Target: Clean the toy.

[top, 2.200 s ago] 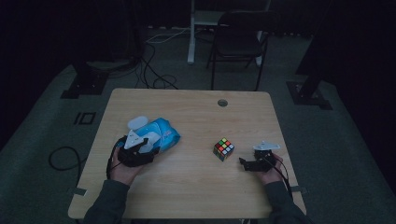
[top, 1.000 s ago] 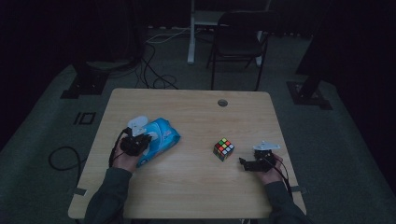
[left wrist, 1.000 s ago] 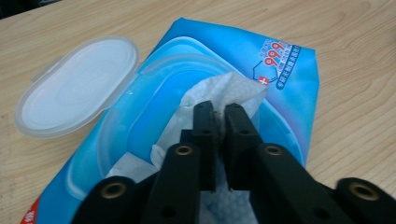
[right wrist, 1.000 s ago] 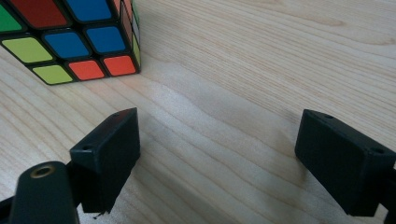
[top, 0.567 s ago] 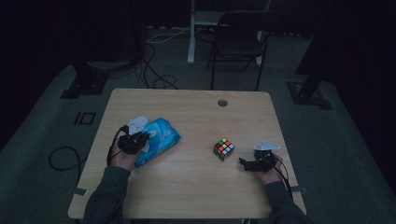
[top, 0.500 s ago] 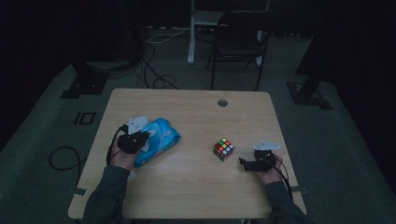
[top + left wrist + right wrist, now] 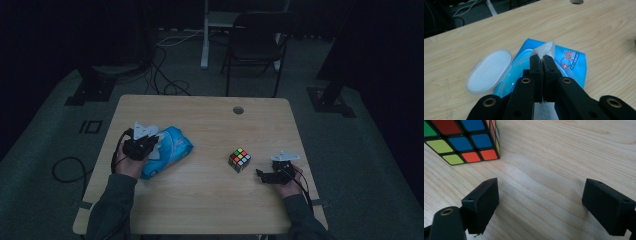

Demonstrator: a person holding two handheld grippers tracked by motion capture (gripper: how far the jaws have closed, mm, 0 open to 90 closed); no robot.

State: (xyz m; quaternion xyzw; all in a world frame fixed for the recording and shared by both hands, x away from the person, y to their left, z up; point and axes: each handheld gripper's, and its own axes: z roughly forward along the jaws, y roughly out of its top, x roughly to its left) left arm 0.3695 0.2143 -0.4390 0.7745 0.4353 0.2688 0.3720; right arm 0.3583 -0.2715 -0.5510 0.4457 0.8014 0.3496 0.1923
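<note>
A blue pack of wet wipes lies on the left of the wooden table, its round white lid flipped open. My left gripper hovers over the pack's opening, shut on the tip of a white wipe that sticks up out of it. In the high view the left gripper sits on the pack's near-left end. A colour cube stands right of centre. My right gripper rests low beside it, open, nothing between its fingers; the cube lies just ahead to its left.
A round cable hole is in the table's far side. A black chair and a desk leg stand beyond the table on the dark floor. Cables trail from both grippers off the near edge.
My left gripper has moved from the near end of the pack up over its opening and lifted a little. The right gripper and the cube have stayed put.
</note>
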